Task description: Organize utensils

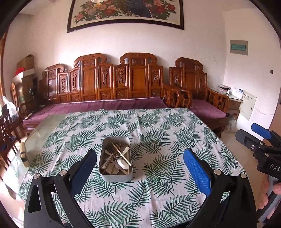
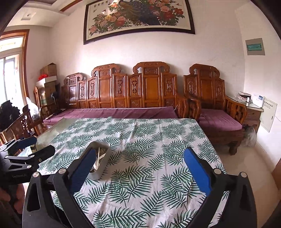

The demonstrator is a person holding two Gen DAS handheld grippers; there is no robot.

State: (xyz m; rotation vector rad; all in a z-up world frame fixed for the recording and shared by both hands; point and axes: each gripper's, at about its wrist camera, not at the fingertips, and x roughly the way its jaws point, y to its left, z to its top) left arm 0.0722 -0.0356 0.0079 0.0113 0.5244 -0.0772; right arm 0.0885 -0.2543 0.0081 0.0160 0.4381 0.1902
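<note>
A metal tin (image 1: 116, 157) sits on the bench (image 1: 158, 126), on a white cloth printed with green fern leaves (image 1: 166, 140). The tin is rectangular with rounded corners and lies near the middle of the cloth. Inside it lies a loose heap of utensils (image 1: 116, 158): pale spoons, a white ladle-shaped spoon and several thin sticks that look like chopsticks, crossing one another at angles. All utensils seen are within the tin; none lies on the cloth.

The left claw (image 1: 140, 168) is released, its blue-padded fingers (image 1: 196, 171) spread wide, with nothing between them. In the left wrist view the tin appears in the gap, closer to the left finger, but it lies beyond the fingertips and is not touched.

The right claw (image 2: 138, 168) is likewise released, jaws at full spread and empty. In the right wrist view the tin (image 2: 103, 157) is partly hidden behind the left finger of this claw; only its far end and a few stick ends show.

Each claw appears at the edge of the other's view, apart from the tin. A hand (image 1: 270, 194) grips the right unit's handle.

Behind the bench stand a carved wooden settee (image 1: 105, 82) with purple cushions and a framed flower painting (image 1: 126, 12).
</note>
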